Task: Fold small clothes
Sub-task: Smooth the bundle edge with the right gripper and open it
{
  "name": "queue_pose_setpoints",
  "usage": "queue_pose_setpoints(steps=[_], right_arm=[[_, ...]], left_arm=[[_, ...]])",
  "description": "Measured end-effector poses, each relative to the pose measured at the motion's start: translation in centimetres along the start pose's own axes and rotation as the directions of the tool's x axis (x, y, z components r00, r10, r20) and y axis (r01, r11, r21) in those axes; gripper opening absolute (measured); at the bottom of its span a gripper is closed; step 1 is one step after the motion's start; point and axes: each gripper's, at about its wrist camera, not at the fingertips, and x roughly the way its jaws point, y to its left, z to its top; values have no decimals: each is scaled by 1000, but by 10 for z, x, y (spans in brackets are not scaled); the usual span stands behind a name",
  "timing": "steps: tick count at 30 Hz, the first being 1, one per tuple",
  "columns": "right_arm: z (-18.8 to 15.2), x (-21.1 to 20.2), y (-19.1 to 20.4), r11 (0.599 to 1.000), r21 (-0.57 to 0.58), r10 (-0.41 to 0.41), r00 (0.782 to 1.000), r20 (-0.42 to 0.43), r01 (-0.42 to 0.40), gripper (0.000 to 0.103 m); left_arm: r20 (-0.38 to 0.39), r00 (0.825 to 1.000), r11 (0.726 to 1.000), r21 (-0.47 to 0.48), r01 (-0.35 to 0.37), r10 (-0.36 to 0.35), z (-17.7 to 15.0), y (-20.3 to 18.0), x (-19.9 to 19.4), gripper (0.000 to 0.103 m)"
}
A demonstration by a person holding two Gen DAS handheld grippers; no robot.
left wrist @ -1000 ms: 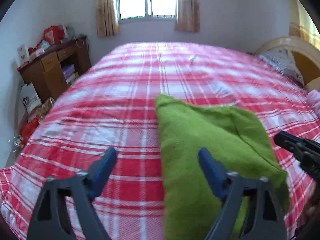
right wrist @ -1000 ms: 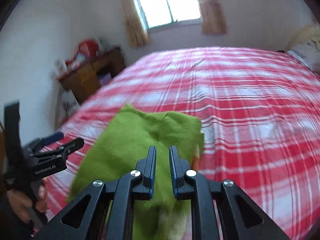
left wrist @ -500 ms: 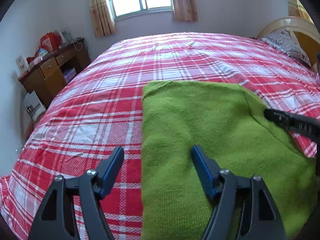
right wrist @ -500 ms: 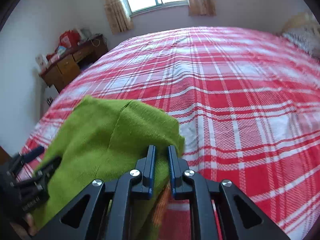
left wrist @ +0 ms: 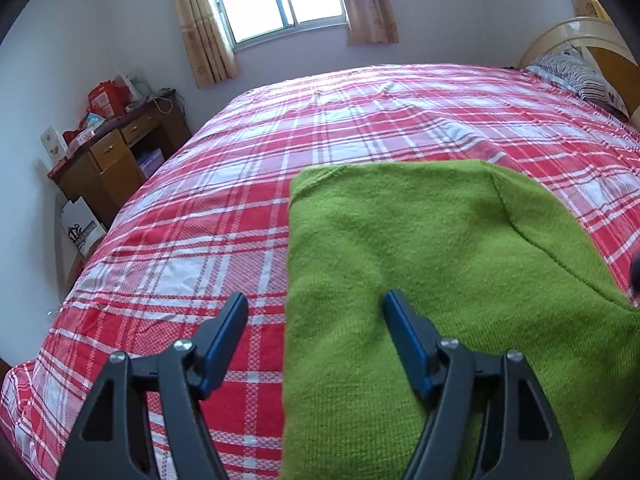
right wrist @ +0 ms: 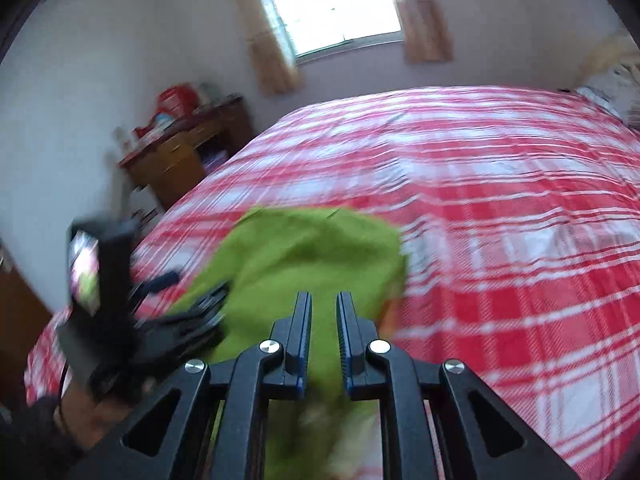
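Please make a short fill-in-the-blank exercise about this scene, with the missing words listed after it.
1. The knitted garment lying on the bed is ___ in colour.
2. The bed cover has a red and white ___ pattern.
3. The left gripper has its jaws ___.
4. The right gripper has its jaws almost closed around the ___ garment.

Missing words: green; checked; open; green
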Motion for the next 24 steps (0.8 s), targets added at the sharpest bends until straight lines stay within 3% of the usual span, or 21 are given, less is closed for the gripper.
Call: queue_pose_setpoints(steps=[3, 7, 24], right_arm=[[-18, 20, 8, 998, -26, -61, 995, -82, 59, 11], [-27, 30, 0, 997, -7, -83, 996, -35, 83, 11], [-30, 27, 4, 995, -21, -95, 995, 4, 95, 14]], left_arm=[[1, 1000, 1000, 7, -2, 2, 0, -2, -1, 74], [3, 1000, 1000, 14, -13, 13, -1, -4, -1, 74], [15, 1000, 1000, -1, -13, 13, -9, 0, -13, 74]])
